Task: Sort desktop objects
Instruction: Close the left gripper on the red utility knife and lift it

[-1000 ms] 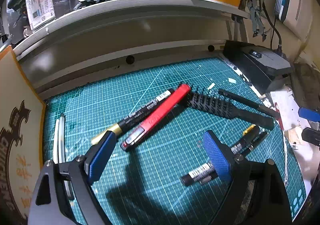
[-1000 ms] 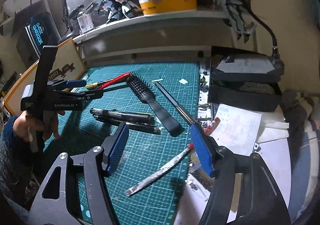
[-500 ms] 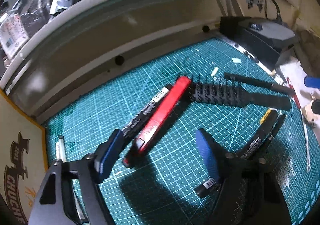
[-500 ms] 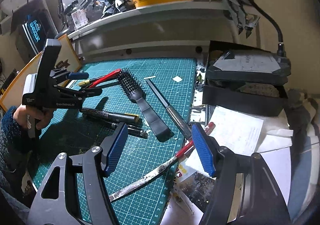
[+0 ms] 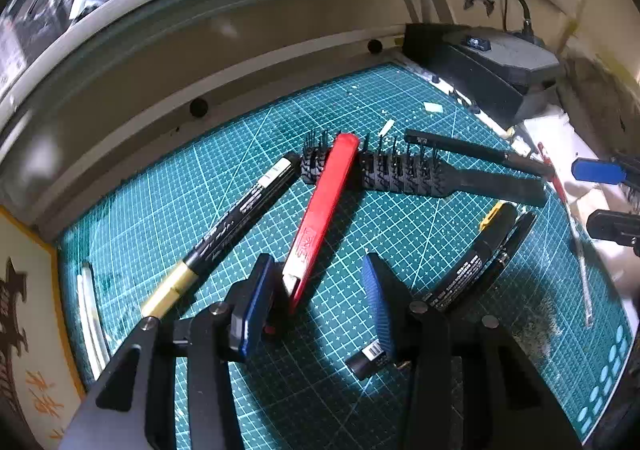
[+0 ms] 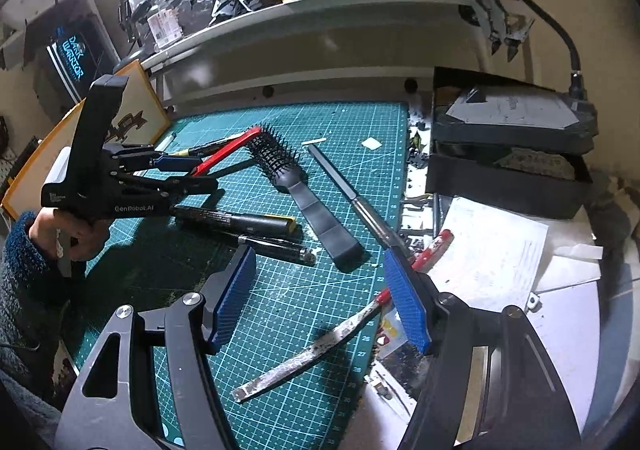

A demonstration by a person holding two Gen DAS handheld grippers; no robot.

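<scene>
Compared with a second ago, the left claw (image 5: 320, 294) sits lower and closer over the green cutting mat (image 5: 280, 390), and its jaws are closing around the near end of the red knife (image 5: 320, 217). The left pad (image 5: 256, 306) lies just beside that end at 9 o'clock; the right pad stands apart at 3 o'clock. Whether the left pad touches the knife is hard to make out, as the claw hides the knife's very tip. The knife runs away toward 12 o'clock, its far end lying over the black brush (image 5: 400, 173). A black and gold marker (image 5: 224, 238) lies at 10 o'clock. The right claw (image 6: 320, 302) hangs half open, holding nothing, above a paint-crusted spatula (image 6: 312, 350).
</scene>
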